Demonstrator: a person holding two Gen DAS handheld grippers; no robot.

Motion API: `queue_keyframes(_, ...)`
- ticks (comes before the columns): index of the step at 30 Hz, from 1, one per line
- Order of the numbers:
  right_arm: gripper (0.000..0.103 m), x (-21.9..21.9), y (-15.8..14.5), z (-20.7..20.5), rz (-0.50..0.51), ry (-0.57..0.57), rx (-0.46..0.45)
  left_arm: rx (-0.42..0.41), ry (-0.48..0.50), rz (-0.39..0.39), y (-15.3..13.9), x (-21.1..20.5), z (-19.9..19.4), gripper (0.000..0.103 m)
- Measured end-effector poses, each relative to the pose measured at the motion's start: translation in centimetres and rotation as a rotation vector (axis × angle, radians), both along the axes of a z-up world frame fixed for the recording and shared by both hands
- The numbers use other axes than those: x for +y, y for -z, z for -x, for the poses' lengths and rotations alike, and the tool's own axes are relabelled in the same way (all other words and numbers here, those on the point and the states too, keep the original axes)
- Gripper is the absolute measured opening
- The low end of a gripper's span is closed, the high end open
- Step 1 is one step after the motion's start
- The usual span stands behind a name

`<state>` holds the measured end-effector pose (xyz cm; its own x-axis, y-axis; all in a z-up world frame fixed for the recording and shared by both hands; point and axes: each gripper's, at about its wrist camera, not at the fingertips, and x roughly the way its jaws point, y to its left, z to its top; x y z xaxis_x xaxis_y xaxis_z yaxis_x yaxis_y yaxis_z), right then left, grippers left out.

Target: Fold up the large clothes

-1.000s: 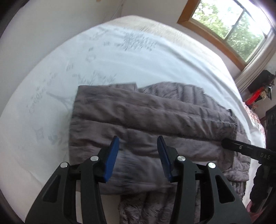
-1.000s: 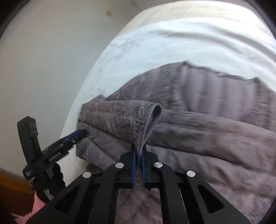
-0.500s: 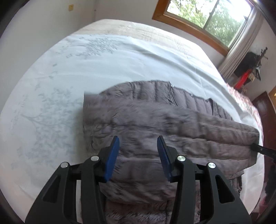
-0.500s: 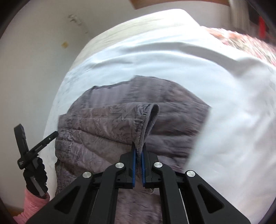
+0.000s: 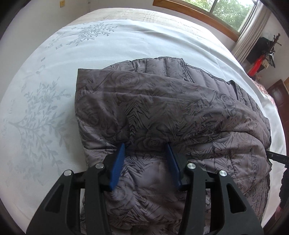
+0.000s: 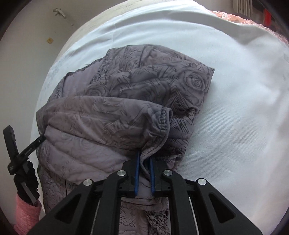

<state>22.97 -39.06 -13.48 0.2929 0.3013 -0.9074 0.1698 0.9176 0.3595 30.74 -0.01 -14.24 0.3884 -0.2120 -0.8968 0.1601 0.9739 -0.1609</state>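
Note:
A grey quilted jacket [image 5: 162, 101] with a rose print lies partly folded on the bed. My left gripper [image 5: 145, 153] points down at its near edge, and its blue pads grip a thick bunched fold of the fabric. In the right wrist view the same jacket [image 6: 144, 81] has a sleeve laid over its body. My right gripper [image 6: 144, 160] is shut on the sleeve's edge just below the gathered cuff [image 6: 162, 119]. The left gripper [image 6: 23, 150] shows at the left of that view, in a black-gloved hand with a pink sleeve.
The bed [image 5: 90, 54] carries a white sheet with a pale leaf print, bare all around the jacket [image 6: 234, 90]. A white wall stands on the left. A window [image 5: 225, 14], a curtain and a red object [image 5: 256, 66] are at the far right.
The right gripper has swung the cuff across the jacket toward its right side and lowered it. The left gripper has sunk closer to the jacket with its fold, and both views have rolled.

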Motion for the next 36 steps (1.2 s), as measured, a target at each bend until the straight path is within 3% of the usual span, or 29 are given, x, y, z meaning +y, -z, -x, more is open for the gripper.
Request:
queue_keyframes(3, 0.017, -0.4, -2.8, 0.8, 0.056, 0.032, -0.048, -0.002, -0.001, -0.032, -1.2, -0.4, 0.4, 0.045)
queue_keyframes(7, 0.023, 1.0, -7.0, 0.8, 0.084, 0.015, -0.162, -0.077, 0.029, -0.027, -4.5, -2.0, 1.0, 0.046)
queue_keyframes(11, 0.029, 4.2, -7.5, -1.3, 0.132, -0.030, -0.187, -0.109, 0.091, -0.020, -5.4, -5.6, 0.5, 0.046)
queue_keyframes(15, 0.030, 4.7, -7.8, -1.7, 0.291, 0.020, -0.183, -0.103, 0.097, -0.037, -4.4, -7.6, -0.8, 0.046)
queue_keyframes(19, 0.033, 1.4, -8.0, 0.1, 0.295, 0.087, -0.140, -0.093, 0.112, -0.039, -3.5, -7.3, -0.7, 0.046)
queue_keyframes(21, 0.035, 0.4, -8.8, 0.9, 0.298, 0.092, -0.168, -0.095, 0.112, -0.024, -3.6, -6.9, -0.5, 0.047)
queue_keyframes(25, 0.035, 1.9, -10.6, 0.0, 0.161, 0.018, -0.257, -0.095, 0.096, -0.016, -4.1, -6.7, -1.4, 0.050)
queue_keyframes(30, 0.035, 6.4, -7.4, -4.0, 0.137, -0.060, -0.251, -0.109, 0.108, -0.056, -3.8, -8.2, -2.0, 0.050)
queue_keyframes(36, 0.034, 7.7, -3.2, -5.8, 0.184, -0.067, -0.203, -0.102, 0.125, -0.069, -1.8, -8.4, -2.1, 0.051)
